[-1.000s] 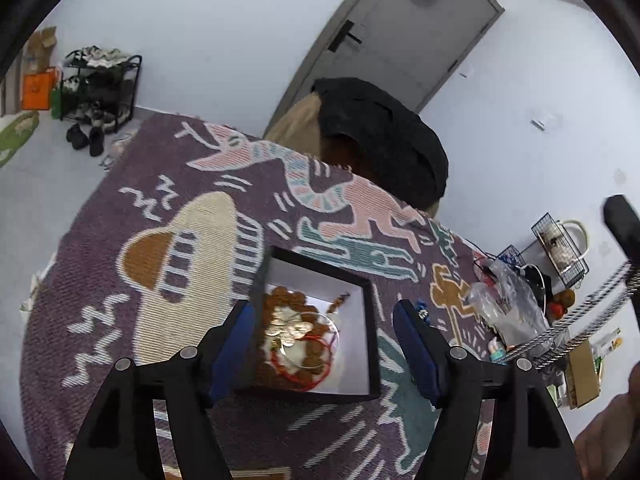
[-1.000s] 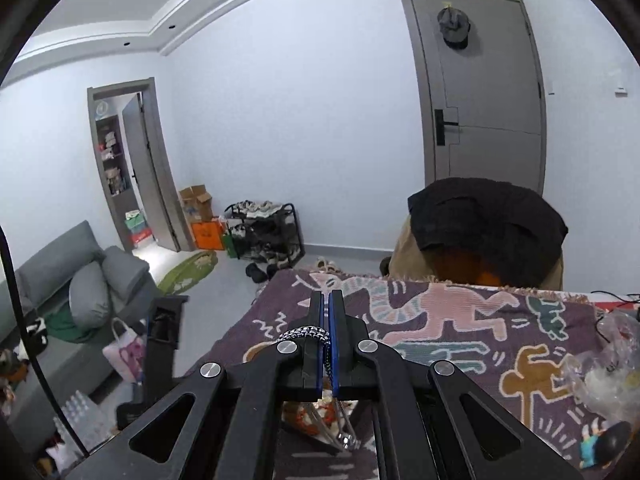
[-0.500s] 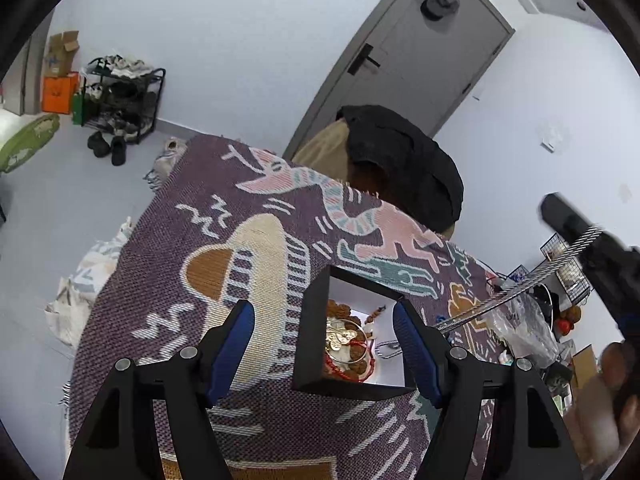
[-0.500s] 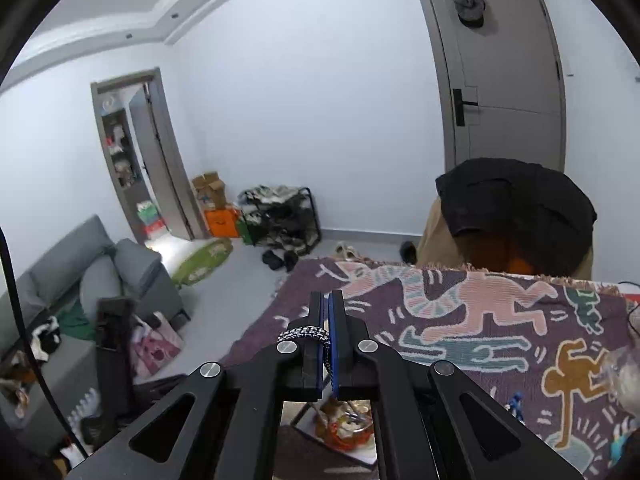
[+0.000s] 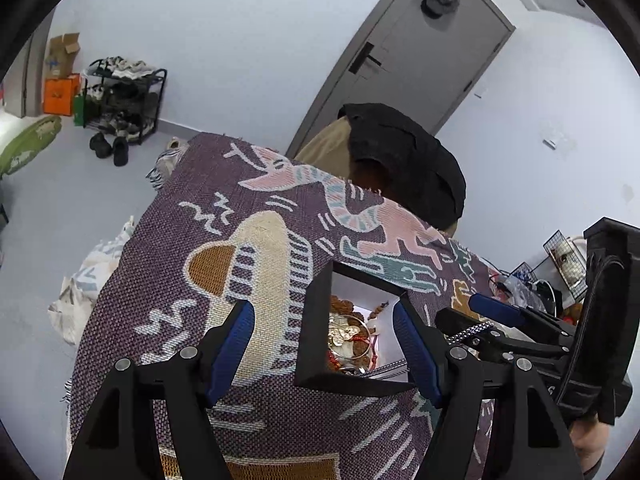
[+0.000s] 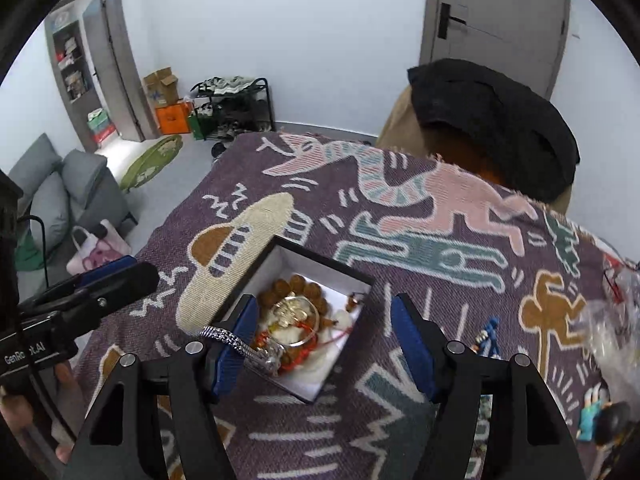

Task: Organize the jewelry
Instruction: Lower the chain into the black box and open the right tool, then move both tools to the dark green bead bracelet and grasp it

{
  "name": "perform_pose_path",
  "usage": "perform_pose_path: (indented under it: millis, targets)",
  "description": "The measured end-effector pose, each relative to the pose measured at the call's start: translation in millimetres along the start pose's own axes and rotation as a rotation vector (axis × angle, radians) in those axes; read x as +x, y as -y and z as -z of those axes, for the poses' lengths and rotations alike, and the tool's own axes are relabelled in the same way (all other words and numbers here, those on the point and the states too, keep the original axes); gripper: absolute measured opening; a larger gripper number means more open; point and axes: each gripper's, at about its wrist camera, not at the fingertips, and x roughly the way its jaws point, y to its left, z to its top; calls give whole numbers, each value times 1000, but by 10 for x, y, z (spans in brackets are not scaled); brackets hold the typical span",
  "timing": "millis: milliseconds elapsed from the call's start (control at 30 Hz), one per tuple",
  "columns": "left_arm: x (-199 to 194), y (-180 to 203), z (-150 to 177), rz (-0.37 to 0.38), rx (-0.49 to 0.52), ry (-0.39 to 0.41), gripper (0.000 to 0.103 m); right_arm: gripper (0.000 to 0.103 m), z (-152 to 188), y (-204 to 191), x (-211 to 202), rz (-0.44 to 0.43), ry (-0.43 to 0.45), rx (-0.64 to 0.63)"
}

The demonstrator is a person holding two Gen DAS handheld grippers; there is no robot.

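A black box with a white lining (image 5: 317,332) (image 6: 297,258) sits on the patterned purple cloth (image 5: 168,264) (image 6: 440,216). It holds brown beads, a gold bangle (image 6: 294,316) and red cord pieces. A silver chain (image 6: 240,346) drapes over the left finger of my right gripper (image 6: 325,344) and hangs into the box. My right gripper is open just above the box. My left gripper (image 5: 325,346) is open, with its fingers on either side of the box's near wall. The right gripper also shows in the left wrist view (image 5: 520,332).
A chair with a black garment (image 6: 492,120) stands behind the table. Plastic bags and small figures (image 6: 600,412) lie at the right of the cloth. A shoe rack (image 6: 232,108) and a grey sofa (image 6: 52,196) stand on the floor to the left.
My right gripper has opened and dropped down over the box; the silver chain it pinched now hangs loose on its left finger. The left gripper has stayed open at the box.
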Motion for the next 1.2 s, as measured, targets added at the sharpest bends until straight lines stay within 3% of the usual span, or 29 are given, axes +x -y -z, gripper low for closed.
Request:
perform_pose_path:
  millis: [333,467,533,667,833,1200]
  targets:
    - [57,121,37,20,-6,-16,73,68,133,311,305,-79,-217,71]
    - [60,115,43,21,-7,-18,73,68,193,406,431,-206,-279,140]
    - [60,102,40,18,-13,-18,73,68,186,476,451,-261,-277,204]
    - [37,25,26,13,-28,-14,73,68,115,594,483,-292,-264,334]
    - [-7,-80,20,6,-42,-8,73,68,31,536,460,-312,-228,339]
    - [-66,82,18,29,-15,8,73,68,243,841,70,-218,-118,360]
